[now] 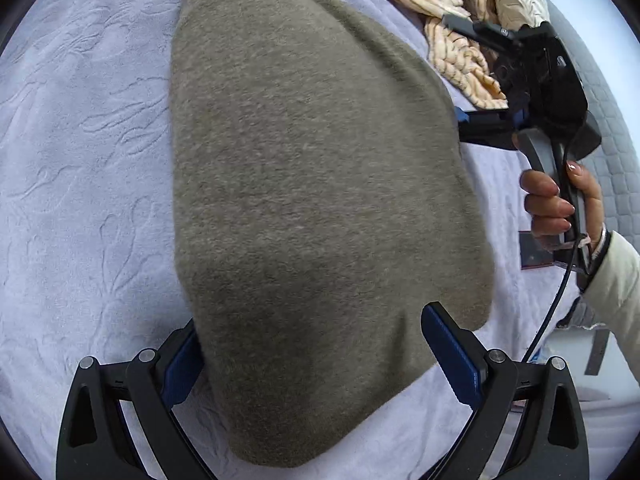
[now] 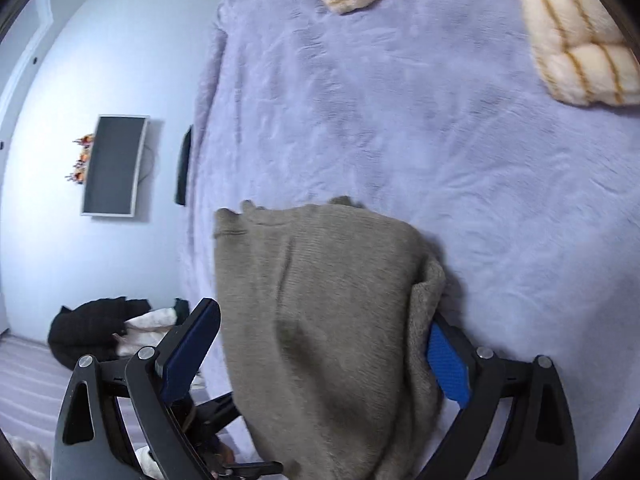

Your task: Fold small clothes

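A grey-brown knit garment (image 1: 312,184) lies folded on the lilac bedspread (image 1: 80,160). My left gripper (image 1: 316,360) is open at its near end, jaws spread wide, one finger on each side of the cloth. The left finger is partly under the fabric's edge. In the right wrist view the same garment (image 2: 320,300) runs between the wide jaws of my open right gripper (image 2: 320,356), and a fold of it drapes over the right finger (image 2: 446,364). From the left wrist view, the right tool's fingers (image 1: 484,122) reach in at the garment's right edge.
A cream striped knit (image 1: 452,20) lies at the far side of the bed, also in the right wrist view as the cream knit (image 2: 580,52). A hand (image 1: 552,200) holds the right tool. Beyond the bed edge are a wall screen (image 2: 114,164) and a dark clothes pile (image 2: 92,328) on the floor.
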